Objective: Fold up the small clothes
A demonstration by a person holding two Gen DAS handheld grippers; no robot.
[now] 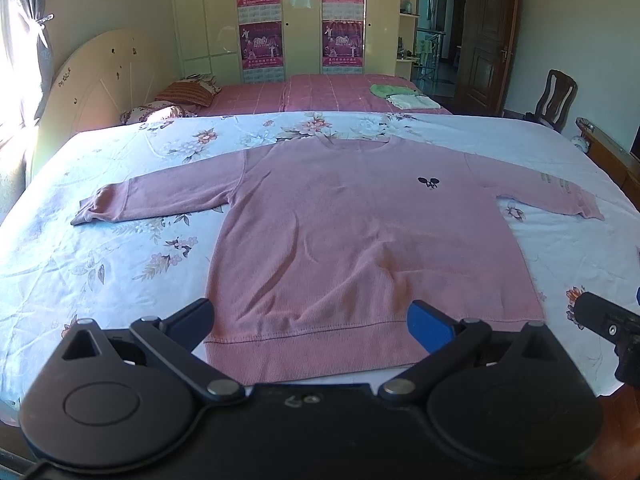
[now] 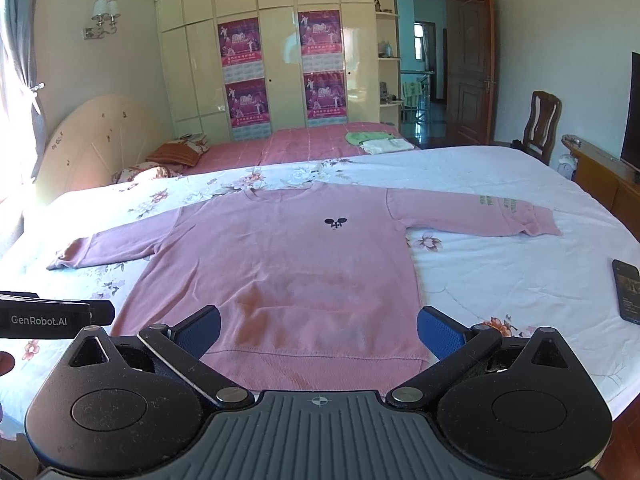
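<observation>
A pink sweater (image 1: 352,236) on the bed (image 1: 100,264), flat, front side up, little black picture on the chest. Both sleeves out straight to the sides, likely so that each can be folded over the middle. Bottom hem nearest the tools, neck farthest away. All smooth, no fold made yet, so probably the very start of the job.

Left tool (image 1: 312,324) just above the sweater's hem, near the hem's left corner. Fingers wide apart. Nothing held, nothing pinched; touching the cloth or just above it, hard to tell. One blue pad (image 1: 430,326) over the hem, the other finger (image 1: 192,320) by the sweater's left edge.

Right tool (image 2: 318,330) over the same hem, more to the sweater's right side. Also wide open and holding nothing. Right blue pad (image 2: 442,334) just past the sweater's right bottom corner, left pad (image 2: 200,332) over the cloth.

Both tools low and close to the hem, maybe ready to grab the two bottom corners, or to move out to the sleeves.

A dark phone (image 2: 628,290) on the bed, well off to the sweater's right. Some folded clothes (image 2: 376,142) on the other bed, far behind the sweater's neck, perhaps done already.
</observation>
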